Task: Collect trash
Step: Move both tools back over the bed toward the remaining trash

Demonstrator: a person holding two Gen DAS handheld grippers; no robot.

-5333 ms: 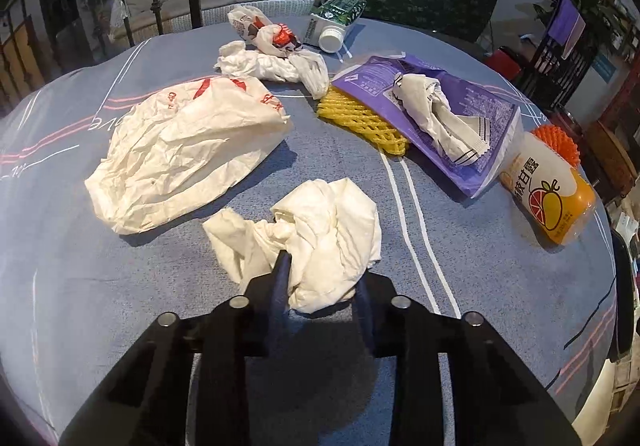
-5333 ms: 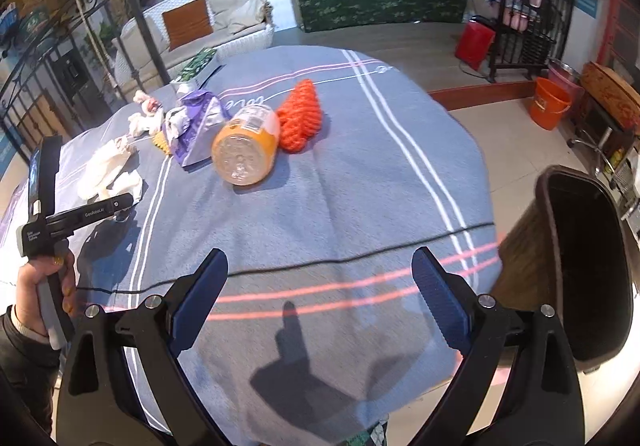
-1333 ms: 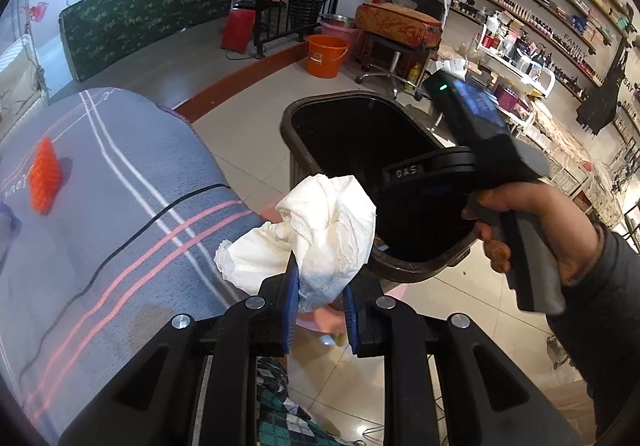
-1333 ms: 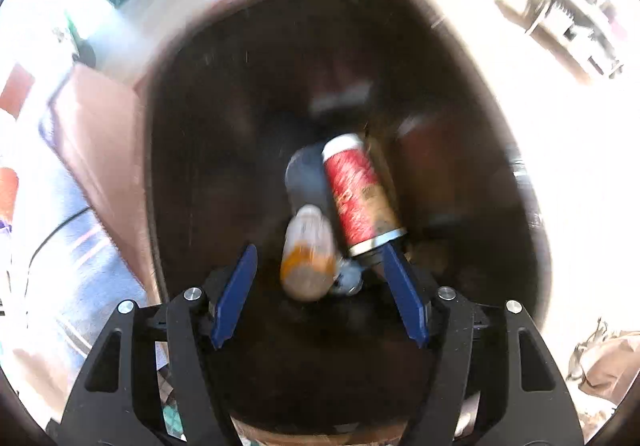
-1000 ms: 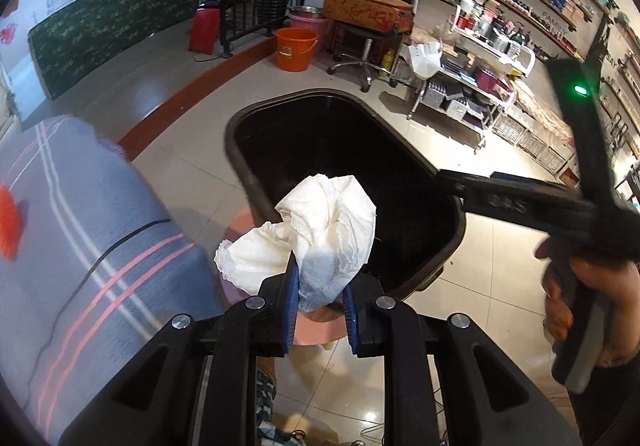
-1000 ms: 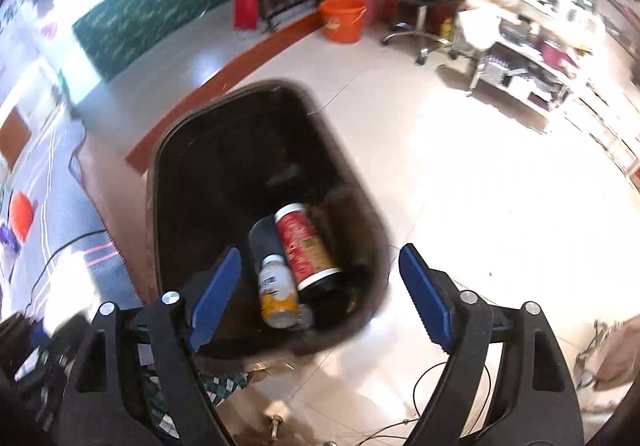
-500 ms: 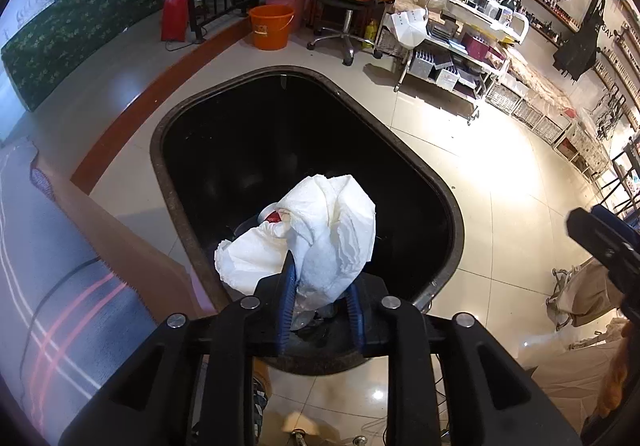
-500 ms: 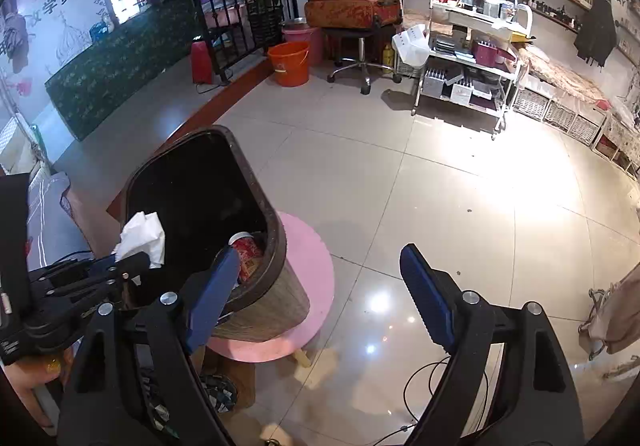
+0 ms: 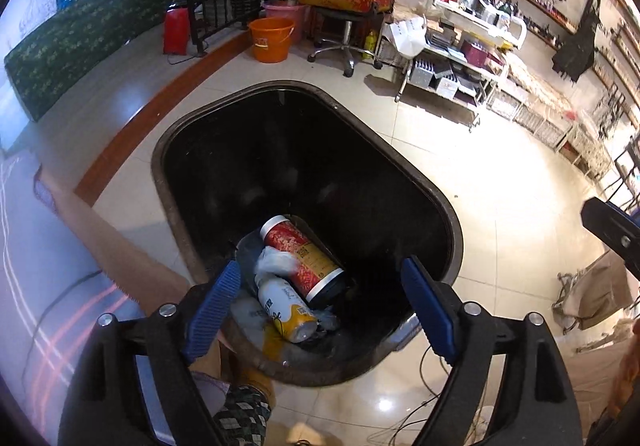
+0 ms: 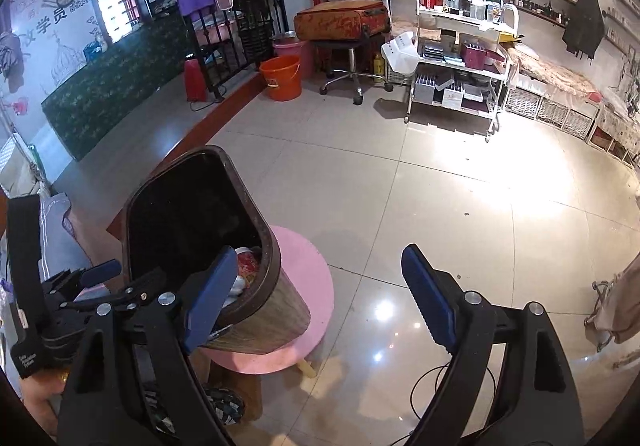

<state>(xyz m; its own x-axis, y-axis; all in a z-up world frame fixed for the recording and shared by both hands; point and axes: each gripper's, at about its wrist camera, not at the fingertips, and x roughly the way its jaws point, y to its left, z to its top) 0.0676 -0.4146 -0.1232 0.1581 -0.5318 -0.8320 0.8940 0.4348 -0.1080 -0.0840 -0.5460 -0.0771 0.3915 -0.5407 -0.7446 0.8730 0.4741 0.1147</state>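
**Crumpled paper inside the bin**

The white crumpled paper (image 9: 276, 261) lies in the black trash bin (image 9: 448, 213), touching a red can (image 9: 304, 260) and an orange-labelled bottle (image 9: 286, 306). Left gripper (image 9: 320, 304) hangs above, jaws wide, holding nothing. Right gripper (image 10: 318, 292), likewise wide and unladen, sits beside the bin on its pink stool (image 10: 312, 278).

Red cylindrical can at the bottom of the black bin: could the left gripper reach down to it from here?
Probably yes. The left gripper hangs open right over the black bin, and the red cylindrical can lies uncovered on top, with only a white plastic bottle beside it.
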